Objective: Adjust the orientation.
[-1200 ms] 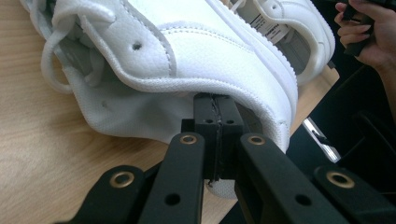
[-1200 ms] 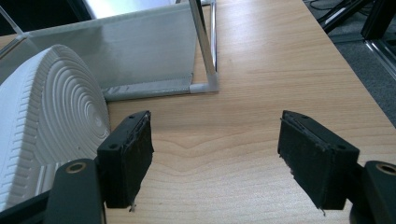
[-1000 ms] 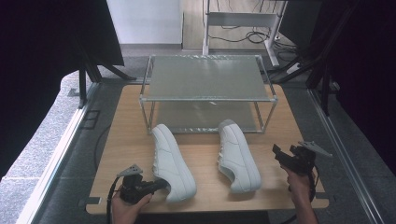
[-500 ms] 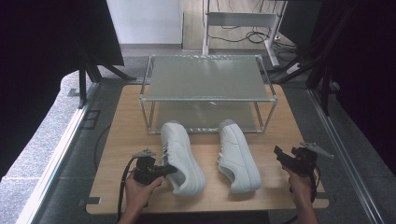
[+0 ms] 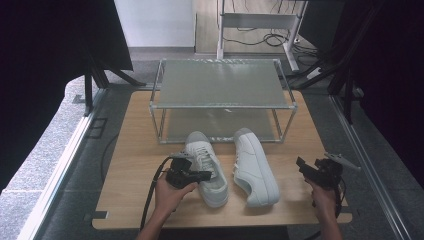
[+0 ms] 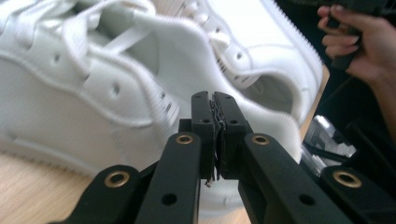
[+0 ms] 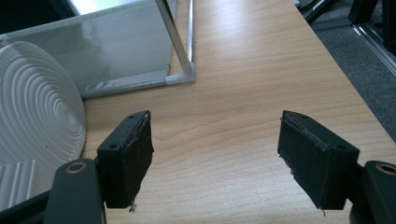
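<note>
Now the left shoe (image 5: 206,167) has been slid up the frame, so its toe sits right at the foot of the metal rack (image 5: 222,97). It is gripped at the inner side of its opening by the left gripper (image 5: 200,176), whose jaws are pressed tight on the white edge. The right shoe (image 5: 255,167) has not moved and lies just beside it, in the middle of the wooden tabletop (image 5: 135,150). At the lower right, the right gripper (image 5: 306,169) is kept wide open over bare wood, well apart from both shoes.
</note>
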Demonstrator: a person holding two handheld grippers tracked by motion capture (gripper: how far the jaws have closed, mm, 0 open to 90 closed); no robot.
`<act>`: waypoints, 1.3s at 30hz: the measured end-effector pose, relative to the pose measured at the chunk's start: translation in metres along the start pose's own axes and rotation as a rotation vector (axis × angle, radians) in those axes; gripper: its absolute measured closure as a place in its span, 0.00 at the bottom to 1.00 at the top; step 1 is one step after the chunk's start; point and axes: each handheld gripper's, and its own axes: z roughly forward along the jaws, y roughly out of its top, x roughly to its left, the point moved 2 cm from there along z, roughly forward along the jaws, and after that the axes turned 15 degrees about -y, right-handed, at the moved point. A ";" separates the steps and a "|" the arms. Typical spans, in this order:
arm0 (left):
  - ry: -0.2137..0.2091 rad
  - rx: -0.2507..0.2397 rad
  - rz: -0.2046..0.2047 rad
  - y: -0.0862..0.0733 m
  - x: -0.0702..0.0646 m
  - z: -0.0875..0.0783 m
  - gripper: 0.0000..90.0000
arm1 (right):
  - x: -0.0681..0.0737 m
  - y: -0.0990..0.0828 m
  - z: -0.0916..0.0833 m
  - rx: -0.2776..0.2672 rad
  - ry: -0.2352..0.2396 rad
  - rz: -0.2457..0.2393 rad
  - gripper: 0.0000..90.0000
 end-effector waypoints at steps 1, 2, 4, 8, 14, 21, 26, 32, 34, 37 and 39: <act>0.001 0.005 0.008 0.002 -0.001 0.003 0.98 | 0.000 0.000 0.000 0.001 -0.001 0.002 0.30; 0.002 0.011 0.012 0.003 -0.002 0.005 0.98 | -0.001 0.000 0.001 0.001 -0.001 0.003 0.30; 0.001 0.027 0.018 0.004 -0.003 0.012 0.97 | 0.000 0.000 0.001 0.002 0.000 0.003 0.30; 0.024 0.063 -0.008 -0.001 0.006 0.021 0.97 | 0.002 0.000 0.001 0.002 0.002 -0.004 0.30; 0.044 0.076 -0.009 -0.003 0.007 0.021 1.00 | 0.000 0.000 -0.001 0.001 0.003 -0.002 0.30; 0.031 0.101 0.010 -0.012 0.009 0.004 1.00 | -0.002 0.003 -0.003 0.005 0.028 0.014 0.30; 0.044 0.097 0.006 -0.018 0.011 -0.008 1.00 | 0.006 0.005 -0.008 -0.016 0.048 -0.034 0.30; 0.079 0.079 -0.012 -0.022 0.016 -0.028 0.97 | 0.012 0.006 -0.010 -0.020 0.066 -0.063 0.30; 0.079 0.075 -0.017 -0.022 0.018 -0.031 0.97 | 0.012 0.007 -0.011 -0.027 0.071 -0.067 0.30; 0.075 0.066 -0.030 -0.023 0.021 -0.039 0.97 | 0.011 0.009 -0.014 -0.039 0.075 -0.069 0.30; 0.069 0.060 -0.030 -0.023 0.021 -0.042 0.94 | 0.012 0.010 -0.015 -0.043 0.078 -0.071 0.30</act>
